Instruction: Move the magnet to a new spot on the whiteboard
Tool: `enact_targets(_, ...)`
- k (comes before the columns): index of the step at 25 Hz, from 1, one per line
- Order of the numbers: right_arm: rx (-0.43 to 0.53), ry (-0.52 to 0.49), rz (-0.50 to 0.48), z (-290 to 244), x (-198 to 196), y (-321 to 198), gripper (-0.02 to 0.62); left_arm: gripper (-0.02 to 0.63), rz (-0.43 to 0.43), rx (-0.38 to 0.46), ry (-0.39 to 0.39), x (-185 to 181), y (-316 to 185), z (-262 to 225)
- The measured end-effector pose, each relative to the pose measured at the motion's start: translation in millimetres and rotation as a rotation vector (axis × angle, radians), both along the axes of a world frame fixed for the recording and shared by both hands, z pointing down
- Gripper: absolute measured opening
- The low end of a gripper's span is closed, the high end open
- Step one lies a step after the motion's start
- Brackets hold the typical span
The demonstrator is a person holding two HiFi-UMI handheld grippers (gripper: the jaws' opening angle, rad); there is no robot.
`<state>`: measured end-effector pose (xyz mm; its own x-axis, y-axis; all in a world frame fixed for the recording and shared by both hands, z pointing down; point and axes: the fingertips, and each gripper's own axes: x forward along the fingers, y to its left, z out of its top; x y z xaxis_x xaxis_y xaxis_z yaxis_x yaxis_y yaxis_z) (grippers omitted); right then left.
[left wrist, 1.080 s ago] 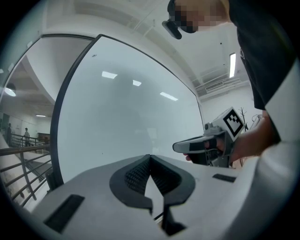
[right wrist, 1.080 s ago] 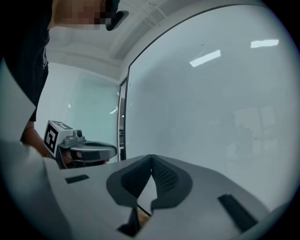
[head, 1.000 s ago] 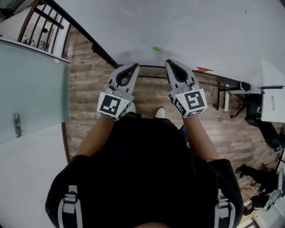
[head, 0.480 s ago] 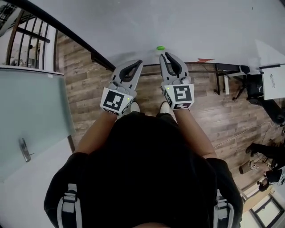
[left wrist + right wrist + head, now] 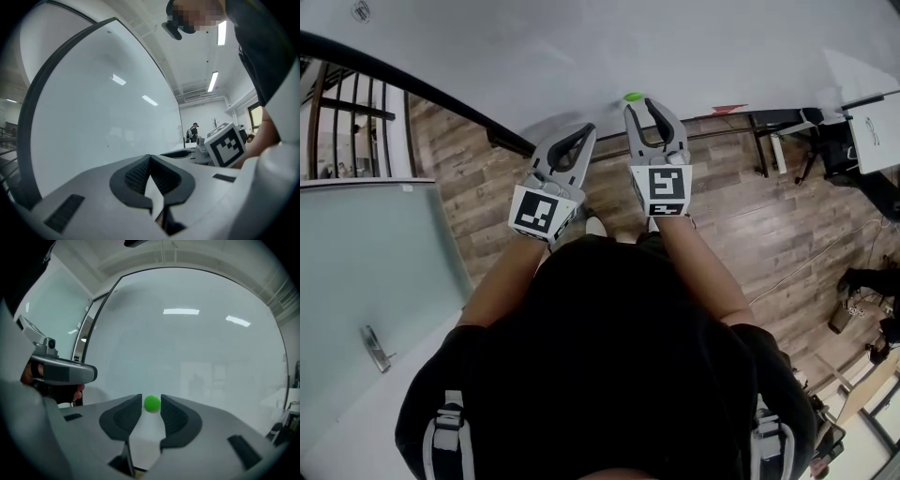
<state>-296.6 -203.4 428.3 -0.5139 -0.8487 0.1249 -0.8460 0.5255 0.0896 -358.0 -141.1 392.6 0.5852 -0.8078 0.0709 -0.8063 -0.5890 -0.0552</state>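
A small round green magnet [image 5: 632,97] [image 5: 152,403] sticks to the whiteboard [image 5: 694,47] [image 5: 187,352]. My right gripper [image 5: 642,104] [image 5: 151,401] is open at the board, and its jaws have just been opening. In the right gripper view the magnet sits between the two fingertips, with a thin gap on each side. My left gripper [image 5: 585,130] [image 5: 150,157] is shut and empty, just left of the right one and a little short of the board. The right gripper's marker cube [image 5: 227,145] shows in the left gripper view.
The whiteboard's black frame [image 5: 422,94] runs down to the left. Below it is wooden floor [image 5: 478,197], with a railing [image 5: 347,122] and a glass panel [image 5: 366,262] at the left. Black stand legs [image 5: 778,131] are at the right. A person [image 5: 192,131] stands far off.
The right gripper swung left to the magnet and its jaws went from shut to open around it. The left gripper stayed shut and shifted only slightly.
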Motion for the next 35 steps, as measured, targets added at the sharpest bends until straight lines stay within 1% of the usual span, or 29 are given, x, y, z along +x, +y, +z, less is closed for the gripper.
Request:
enact_targets(4,0.017,0.008,0.040,4,-3,-4,0.123,0.002,0.028,-0.005,-0.003,0,2,4)
enact_targets(9,0.026,0.016,0.077,10,-4,-6,0.124,0.002,0.042,-0.009,-0.006,-5,4,6)
enact_targets(16,0.038,0.018,0.082,8,-11,-9,0.135,0.002,0.044,-0.008,-0.012,-11,1,6)
enact_targets(23,0.037,0.031,0.112,13,-12,-14,0.138,0.002,0.051,-0.007,-0.009,-13,1,8)
enact_targets(28,0.056,0.039,0.133,11,-12,-14,0.121,0.002,0.055,-0.002,-0.010,-17,1,7)
enact_targets(35,0.059,0.020,0.122,7,-13,-11,0.120,0.002,0.061,0.001,-0.004,-25,5,9)
